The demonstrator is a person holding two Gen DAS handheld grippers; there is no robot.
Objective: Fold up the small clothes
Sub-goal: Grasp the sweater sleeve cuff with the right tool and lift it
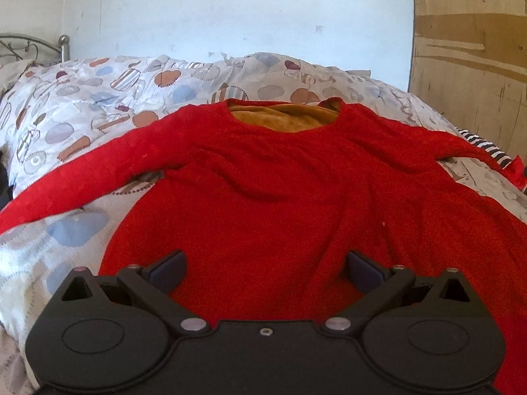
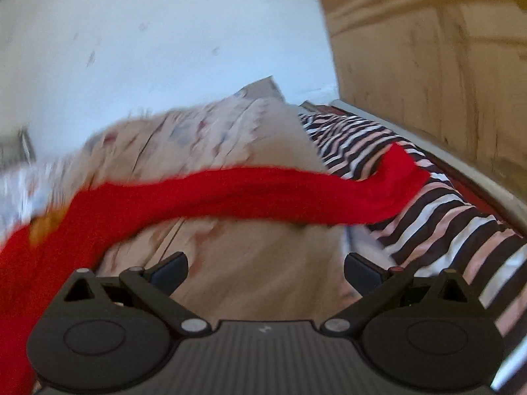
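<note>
- Left wrist view: a red long-sleeved sweater lies face up and spread out on a bed, neckline toward the far wall, hem toward the camera.
- Inside the neckline a mustard-yellow lining shows.
- The left gripper hangs over the sweater's lower body with its jaws wide apart and nothing between them; whether the fingertips touch the fabric cannot be told.
- One sleeve runs out to the left edge of the picture, the other stretches right, toward a black-and-white striped cloth.
- Under the sweater is a patterned quilt with blue, brown and striped ovals, rumpled into a ridge behind the neckline.
- A metal bed frame post stands at far left against a scuffed white wall; a wooden panel fills the right side.
- Right wrist view: blurred. The right gripper has its jaws spread apart and empty, above bare quilt.
- The sweater's sleeve crosses the picture ahead of the fingers, apart from them, and its cuff end lies on the striped cloth.
- A pale edge rail runs along the bed beside the wooden panel.
- Nothing lies between either gripper and the garment.
</note>
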